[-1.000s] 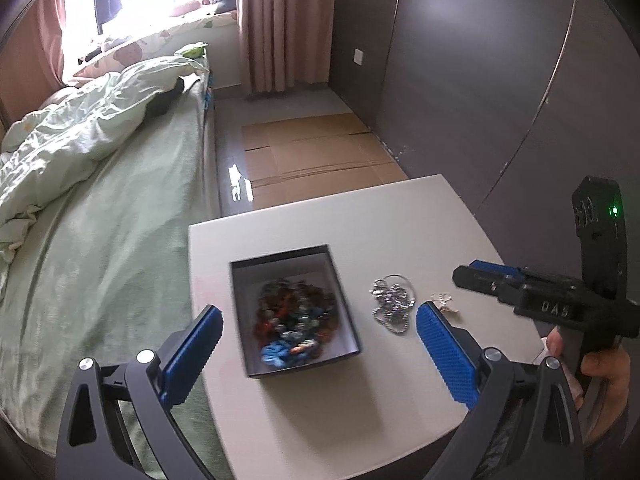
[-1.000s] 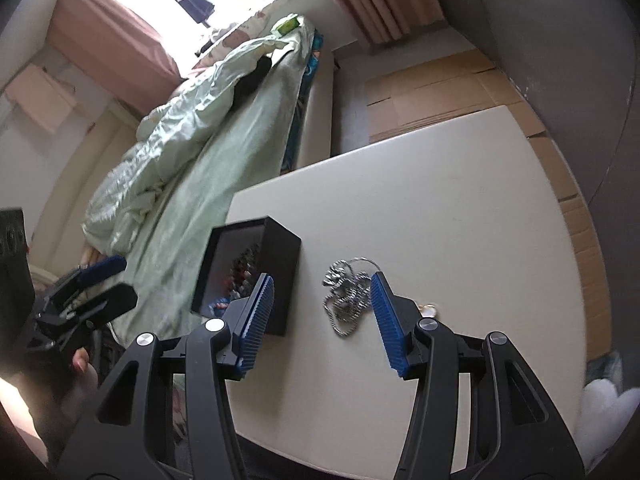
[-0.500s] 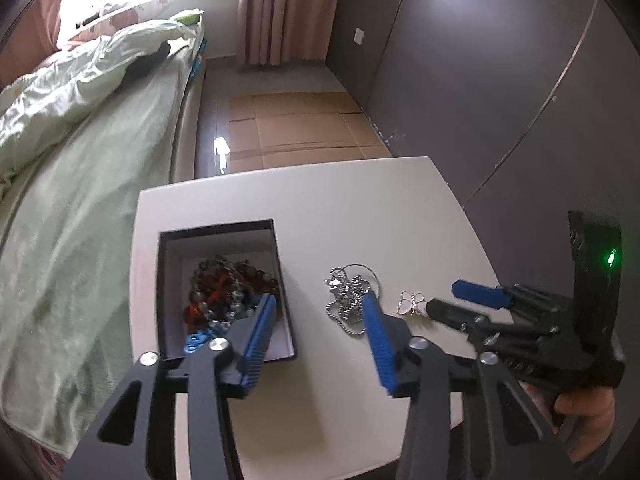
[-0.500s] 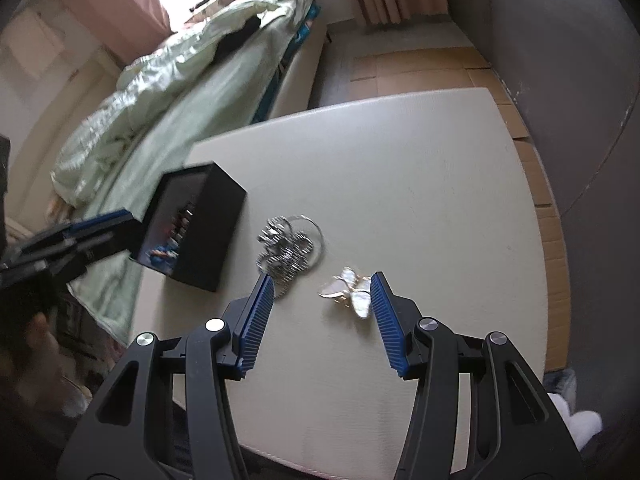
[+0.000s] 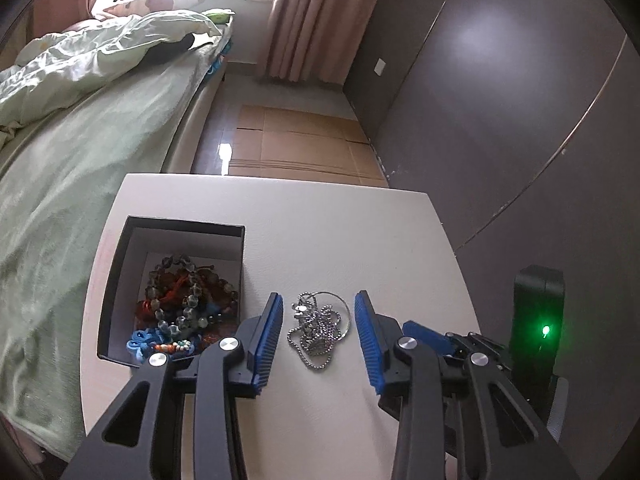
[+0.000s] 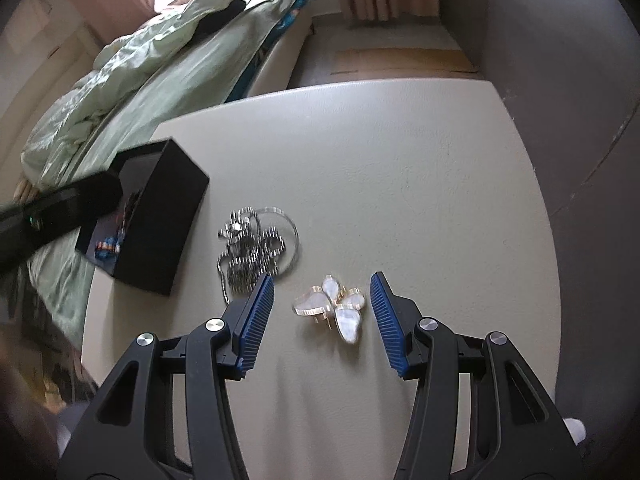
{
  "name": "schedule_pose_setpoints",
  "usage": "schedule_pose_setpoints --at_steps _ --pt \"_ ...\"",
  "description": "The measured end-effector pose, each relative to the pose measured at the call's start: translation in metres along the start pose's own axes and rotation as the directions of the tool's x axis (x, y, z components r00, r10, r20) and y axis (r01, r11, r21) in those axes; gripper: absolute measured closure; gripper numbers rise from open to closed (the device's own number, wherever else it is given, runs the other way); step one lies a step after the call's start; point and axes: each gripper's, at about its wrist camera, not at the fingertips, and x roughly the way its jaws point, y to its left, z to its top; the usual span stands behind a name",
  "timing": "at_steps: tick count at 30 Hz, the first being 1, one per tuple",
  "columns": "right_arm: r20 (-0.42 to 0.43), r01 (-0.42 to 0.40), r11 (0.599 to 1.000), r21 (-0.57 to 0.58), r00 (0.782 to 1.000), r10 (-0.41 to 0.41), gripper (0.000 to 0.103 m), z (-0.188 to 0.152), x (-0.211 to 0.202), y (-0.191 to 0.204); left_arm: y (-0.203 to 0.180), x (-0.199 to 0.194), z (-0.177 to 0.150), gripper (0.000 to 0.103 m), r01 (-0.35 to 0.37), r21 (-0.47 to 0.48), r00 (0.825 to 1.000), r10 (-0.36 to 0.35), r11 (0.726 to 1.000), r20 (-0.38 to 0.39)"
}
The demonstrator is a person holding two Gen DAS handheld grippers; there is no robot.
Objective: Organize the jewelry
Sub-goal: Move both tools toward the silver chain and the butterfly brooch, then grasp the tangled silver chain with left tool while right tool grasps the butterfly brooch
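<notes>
A black open box (image 5: 120, 264) holds several beaded bracelets (image 5: 184, 304) on the white table (image 5: 320, 232). A silver ball chain (image 5: 320, 326) lies in a heap right of the box. My left gripper (image 5: 320, 340) is open, its blue pads on either side of the chain, just above it. In the right wrist view the chain (image 6: 256, 248) lies beside the box (image 6: 160, 216), and a white butterfly-shaped piece (image 6: 332, 306) with gold rims lies between the open pads of my right gripper (image 6: 322, 318).
A bed with a green duvet (image 5: 60, 140) runs along the table's left side. Flat cardboard (image 5: 296, 148) lies on the floor beyond the table. A dark wall (image 5: 500, 100) stands to the right. The right gripper's body (image 5: 536, 320) is close beside my left gripper.
My left gripper narrowed and moved right from the box to straddle the chain. My right gripper moved right from the chain to straddle the butterfly piece.
</notes>
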Motion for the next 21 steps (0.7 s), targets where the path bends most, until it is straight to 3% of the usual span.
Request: schedule_pose_setpoints --at_steps 3,9,21 --pt "0.009 0.037 0.999 -0.015 0.999 -0.036 0.052 0.002 0.004 0.008 0.004 -0.001 0.002 0.068 0.003 -0.017 1.000 -0.003 1.000 0.007" --pt "-0.014 0.192 0.980 -0.052 0.981 -0.193 0.052 -0.004 0.016 0.012 0.007 0.006 0.000 0.068 0.010 -0.025 1.000 -0.010 1.000 -0.004" --pt "-0.017 0.074 0.996 0.049 0.997 -0.074 0.057 -0.016 -0.006 -0.029 0.003 0.020 -0.010 0.068 0.040 -0.018 0.998 -0.041 0.999 -0.044"
